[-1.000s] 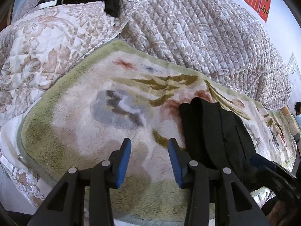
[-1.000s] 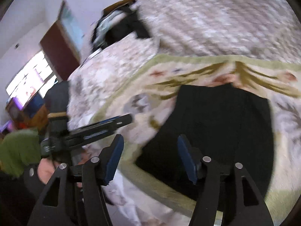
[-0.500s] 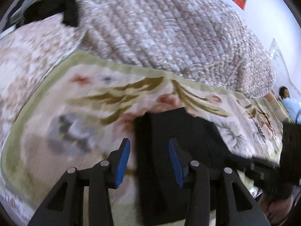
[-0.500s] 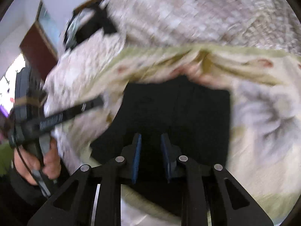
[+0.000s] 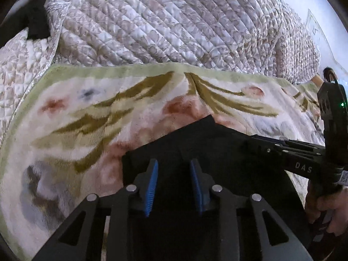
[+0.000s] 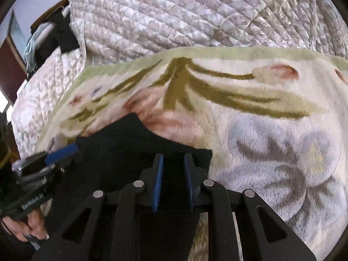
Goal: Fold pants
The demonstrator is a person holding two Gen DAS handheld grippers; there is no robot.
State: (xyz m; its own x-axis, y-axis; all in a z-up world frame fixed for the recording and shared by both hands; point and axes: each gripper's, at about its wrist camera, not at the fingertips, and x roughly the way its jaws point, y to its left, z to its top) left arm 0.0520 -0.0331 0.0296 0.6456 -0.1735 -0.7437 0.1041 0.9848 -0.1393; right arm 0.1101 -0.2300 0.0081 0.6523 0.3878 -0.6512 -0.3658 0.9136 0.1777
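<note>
The black pants (image 5: 195, 143) lie folded on a fleece blanket (image 5: 91, 113) with a green border and flower print. My left gripper (image 5: 174, 163) is low over the pants near their left edge, its blue pads a narrow gap apart with black cloth between them. My right gripper (image 6: 173, 158) is at the pants' right edge (image 6: 130, 143), pads close together with cloth between them. The right gripper also shows in the left wrist view (image 5: 282, 150), and the left one in the right wrist view (image 6: 54, 154).
A quilted bedspread (image 5: 174, 21) is heaped behind the blanket. Dark clothes (image 6: 58, 34) lie at the far left. The blanket (image 6: 271, 130) spreads out to the right of the pants.
Both grippers have come down onto the pants from either side. The right pads have narrowed from wide open. The left gripper moved right from the bare blanket onto the cloth and its pads came closer.
</note>
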